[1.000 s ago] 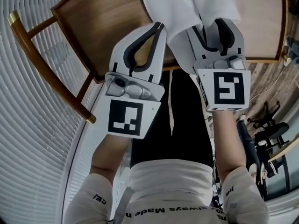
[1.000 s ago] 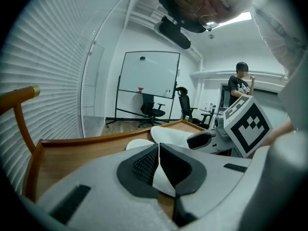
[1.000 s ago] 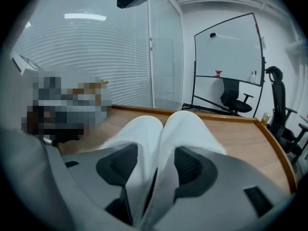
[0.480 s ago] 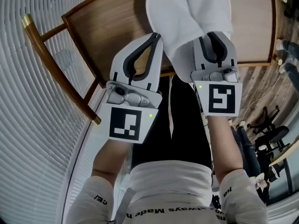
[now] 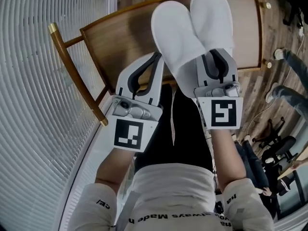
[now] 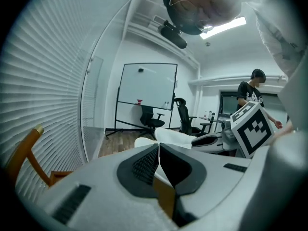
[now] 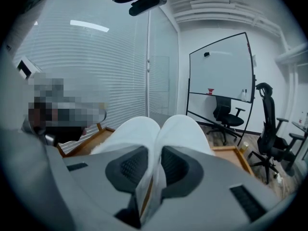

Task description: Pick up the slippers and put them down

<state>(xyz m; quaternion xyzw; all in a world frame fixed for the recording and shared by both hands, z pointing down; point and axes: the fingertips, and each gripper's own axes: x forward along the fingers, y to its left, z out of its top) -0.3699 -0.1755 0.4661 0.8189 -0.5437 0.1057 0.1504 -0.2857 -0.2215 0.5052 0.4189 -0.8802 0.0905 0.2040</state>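
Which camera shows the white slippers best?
The head view: both slippers show whole from above, pinched in the right gripper. The right gripper view shows only their rounded tops past its jaws. The left gripper view shows just a small white bit behind its jaws.

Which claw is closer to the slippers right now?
Right. The right claw, just closed, clamps the near ends of the slippers; the left claw is shut and empty, beside them on their left.
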